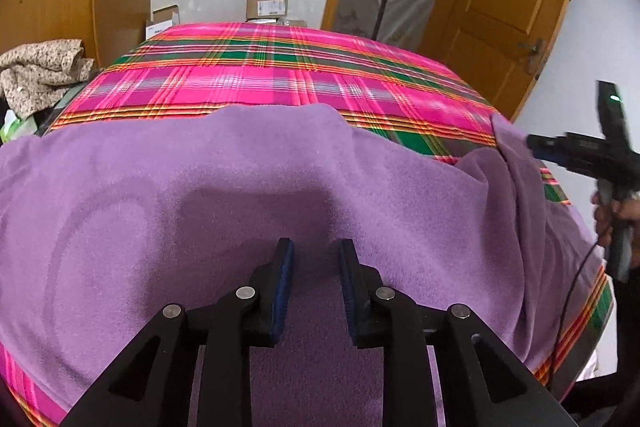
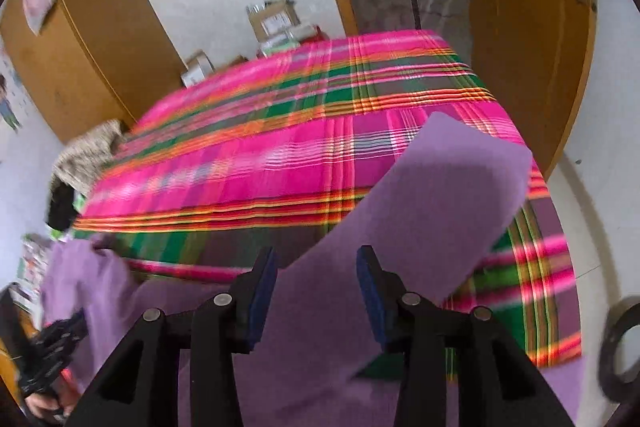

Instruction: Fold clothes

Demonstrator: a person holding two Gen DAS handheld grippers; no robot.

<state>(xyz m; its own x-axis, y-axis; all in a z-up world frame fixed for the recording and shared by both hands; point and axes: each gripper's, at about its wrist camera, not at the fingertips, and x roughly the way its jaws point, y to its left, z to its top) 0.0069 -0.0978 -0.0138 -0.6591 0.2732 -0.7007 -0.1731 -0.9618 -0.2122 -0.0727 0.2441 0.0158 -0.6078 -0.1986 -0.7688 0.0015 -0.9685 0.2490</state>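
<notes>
The purple fleece garment (image 1: 224, 195) lies spread across the near half of the bed, over a pink and green plaid bedspread (image 1: 280, 75), with its right portion lifted off the surface. Your left gripper (image 1: 316, 283) hovers low over the middle of the fleece, jaws narrowly parted and gripping nothing. Your right gripper (image 2: 316, 291) has its jaws set wider, with a raised flap of the garment (image 2: 440, 195) running up between them; you cannot tell from this blurred view whether they pinch it. Beyond the bed stand cardboard boxes (image 1: 267, 3), a wooden door (image 1: 504, 11), and crumpled floral cloth (image 1: 40, 71) at the left.
</notes>
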